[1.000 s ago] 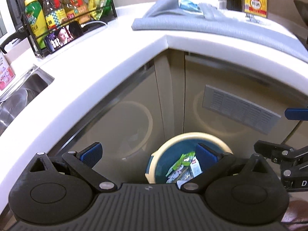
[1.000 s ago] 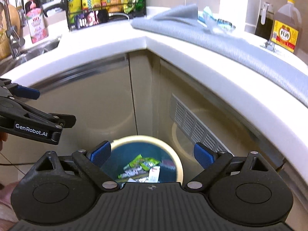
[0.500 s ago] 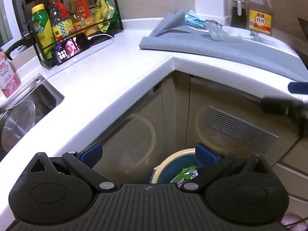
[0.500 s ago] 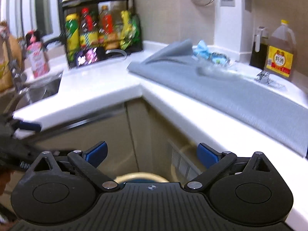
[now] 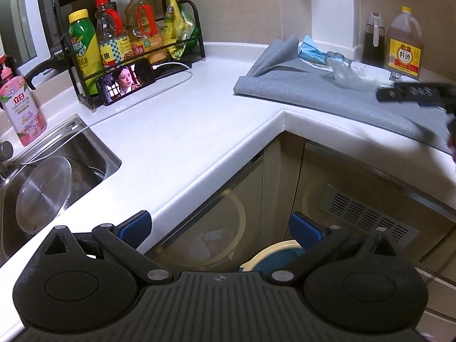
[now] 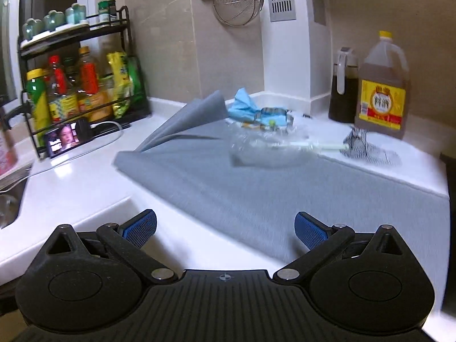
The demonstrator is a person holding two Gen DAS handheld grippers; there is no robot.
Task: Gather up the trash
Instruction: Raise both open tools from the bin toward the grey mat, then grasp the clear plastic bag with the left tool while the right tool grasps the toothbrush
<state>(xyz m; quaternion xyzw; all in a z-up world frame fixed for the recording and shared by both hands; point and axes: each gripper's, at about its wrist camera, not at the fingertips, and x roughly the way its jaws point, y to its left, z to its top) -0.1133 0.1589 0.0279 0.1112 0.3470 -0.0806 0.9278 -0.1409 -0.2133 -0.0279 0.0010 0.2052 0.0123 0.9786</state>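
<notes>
A: Where's the trash?
B: Ahead of the right claw [image 6: 225, 228] on the counter [image 6: 85, 176]: grey mat [image 6: 270, 188], clear plastic wrapper [image 6: 265, 148], blue scrap [image 6: 242, 105].
A: Claws?
B: Both spread, empty; left claw [image 5: 219, 226] above the bin [image 5: 273, 252]. Likely reaching next; then clench on the wrapper.

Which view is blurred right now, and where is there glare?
Right wrist view: motion blur smears the gray mat, the clear plastic trash and the bottle rack. Left wrist view: mostly sharp, only the right hand-held gripper streaks at the edge; the pot lid in the sink shows glare, and the fisheye bends the counter edge.
</notes>
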